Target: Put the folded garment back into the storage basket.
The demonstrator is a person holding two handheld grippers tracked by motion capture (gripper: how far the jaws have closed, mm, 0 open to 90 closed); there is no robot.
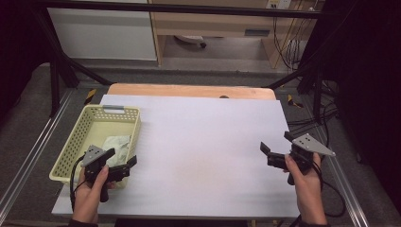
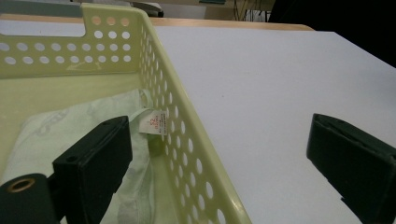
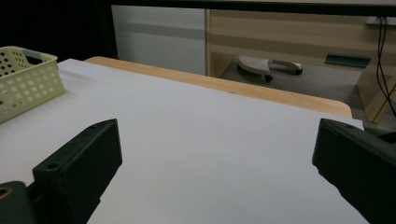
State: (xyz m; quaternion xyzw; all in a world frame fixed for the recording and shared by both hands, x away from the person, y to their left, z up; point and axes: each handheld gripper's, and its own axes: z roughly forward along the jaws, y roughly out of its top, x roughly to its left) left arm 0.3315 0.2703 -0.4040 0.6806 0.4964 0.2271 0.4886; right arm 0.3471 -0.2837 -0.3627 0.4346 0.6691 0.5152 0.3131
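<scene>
From the high view, the left gripper hangs with its jaws spread apart over the near right corner of the yellow basket, where a pale green cloth lies folded inside, while the right gripper sits well apart at the right edge of the white table, also wide open and holding nothing. Left gripper view: one jaw is over the cloth and its little white tag, the other over bare table, with the basket wall running between them. Right gripper view has the jaws gaping over the empty tabletop, basket far off to the left.

A wooden table bears a white sheet; a yellow basket sits at its left.
</scene>
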